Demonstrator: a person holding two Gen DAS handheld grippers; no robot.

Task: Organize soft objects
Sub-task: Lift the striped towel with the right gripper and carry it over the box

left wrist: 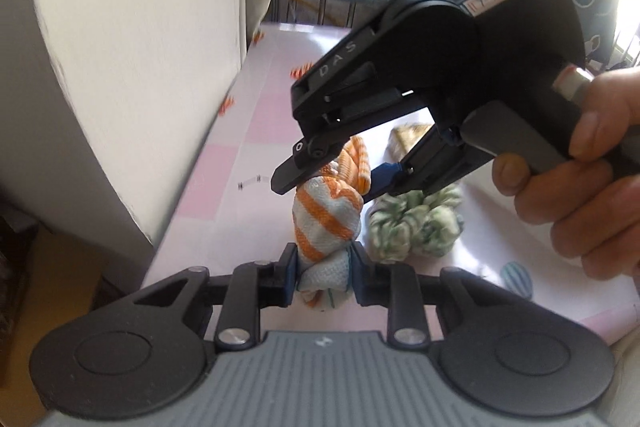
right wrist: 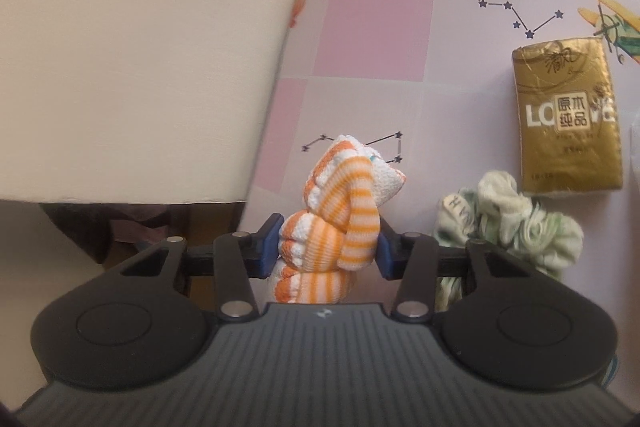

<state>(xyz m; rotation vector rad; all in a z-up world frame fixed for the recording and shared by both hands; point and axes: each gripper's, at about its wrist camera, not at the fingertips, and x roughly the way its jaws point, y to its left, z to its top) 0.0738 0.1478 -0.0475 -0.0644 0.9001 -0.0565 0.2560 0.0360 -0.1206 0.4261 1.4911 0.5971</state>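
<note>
- Left wrist view: the left tongs point(left wrist: 323, 273) pinch the near end of the orange striped sock point(left wrist: 326, 213), with a blue pad pressed on each side of it.
- The sock lies on the pink and white table point(left wrist: 228, 163), close to the big white box point(left wrist: 132, 67).
- The right tongs point(left wrist: 340, 175), held by a hand point(left wrist: 576, 179), reach down over the far end of the same sock.
- Just right of the sock sits a bunched green sock point(left wrist: 412, 223).
- Right wrist view: the right tongs point(right wrist: 328, 247) pinch the rolled orange striped sock point(right wrist: 340, 211), with both blue pads touching it.
- The green sock point(right wrist: 516, 219) lies just right of the striped sock.
- A gold tissue pack point(right wrist: 568, 115) lies beyond the green sock.
- The white box point(right wrist: 140, 47) stands left of the striped sock.
</note>
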